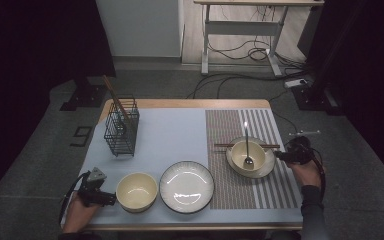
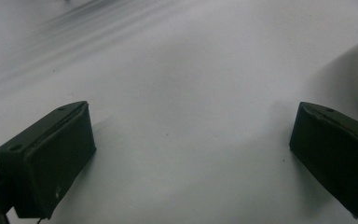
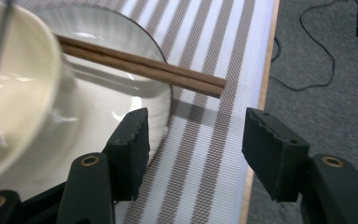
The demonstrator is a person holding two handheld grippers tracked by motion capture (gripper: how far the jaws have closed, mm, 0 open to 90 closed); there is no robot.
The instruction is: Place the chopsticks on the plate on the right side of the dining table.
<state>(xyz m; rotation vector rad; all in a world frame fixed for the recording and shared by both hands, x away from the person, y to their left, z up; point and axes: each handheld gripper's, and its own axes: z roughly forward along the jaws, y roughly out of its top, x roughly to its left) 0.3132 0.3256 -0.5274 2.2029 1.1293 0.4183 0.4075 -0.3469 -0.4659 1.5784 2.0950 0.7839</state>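
Two chopsticks [image 3: 140, 67], two bowls [image 1: 247, 154], two plates [image 1: 186, 187]

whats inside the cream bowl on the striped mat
A metal spoon stands in the cream bowl, its tip on the bottom. The white plate underneath is mostly covered; brown wooden chopsticks lie across it.

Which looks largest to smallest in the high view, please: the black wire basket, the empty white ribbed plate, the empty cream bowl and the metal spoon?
1. White ribbed plate
2. Black wire basket
3. Cream bowl
4. Metal spoon

The basket and bowl look close; the basket sits farther off.
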